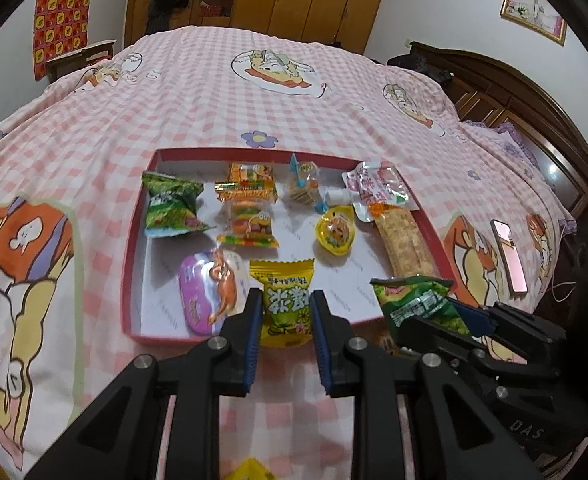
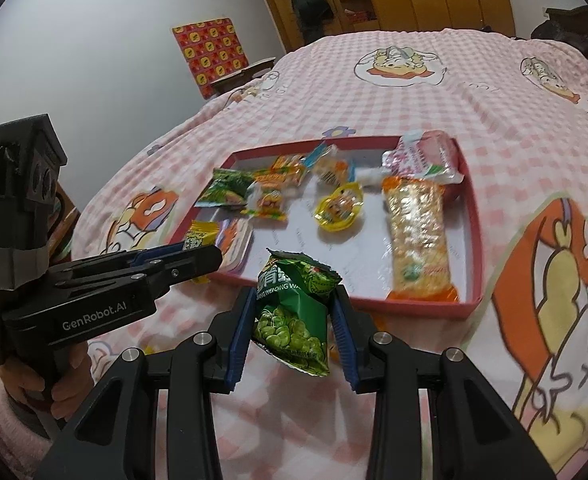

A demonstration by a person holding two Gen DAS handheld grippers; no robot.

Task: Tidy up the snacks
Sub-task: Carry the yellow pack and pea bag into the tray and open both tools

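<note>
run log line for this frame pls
left gripper: shut on yellow packet | right gripper: shut on green pea bag | both at red tray near edge

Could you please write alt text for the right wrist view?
The right gripper is shut on a green pea packet just before a red tray of snacks on a pink checked bed. At left, the left gripper, held by a hand, pinches a yellow packet.

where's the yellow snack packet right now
The yellow snack packet is pinched in the left hand-held gripper, at the red tray's near edge, beside the purple pack.
</note>
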